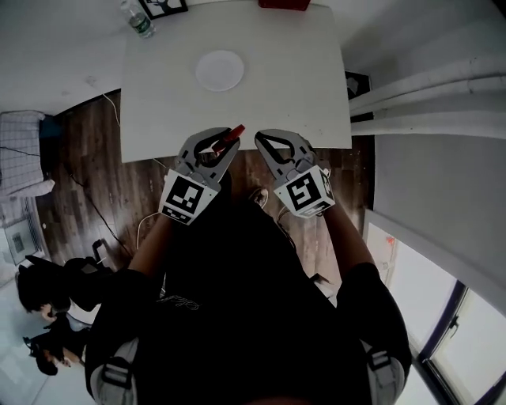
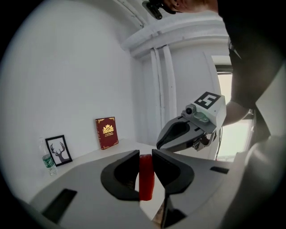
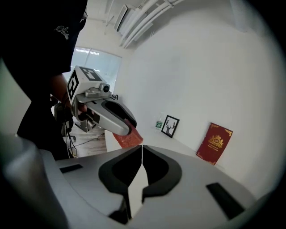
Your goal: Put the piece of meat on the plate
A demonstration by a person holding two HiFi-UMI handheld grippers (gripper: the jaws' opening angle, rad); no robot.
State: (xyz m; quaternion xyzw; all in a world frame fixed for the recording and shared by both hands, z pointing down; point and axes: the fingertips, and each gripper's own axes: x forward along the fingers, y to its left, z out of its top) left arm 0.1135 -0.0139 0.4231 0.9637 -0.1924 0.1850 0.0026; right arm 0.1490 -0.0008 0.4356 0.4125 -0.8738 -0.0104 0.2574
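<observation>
Red flat meat slab point(image 2: 146, 176) clamped between left gripper point(image 1: 229, 143) jaws, held over near edge of white table point(image 1: 158, 103), well apart from round white plate point(image 1: 220, 70). Right gripper point(image 3: 141, 150) jaws closed together, empty.

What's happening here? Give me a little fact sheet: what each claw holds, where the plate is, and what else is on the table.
Left gripper: shut on the piece of meat, a red slab clamped between its jaws
Right gripper: shut, empty, close beside the left one
Plate: white, empty, on the white table, ahead of both grippers
Also on table: red book, framed deer picture and water bottle along the far edge
Meat on plate: not yet
</observation>
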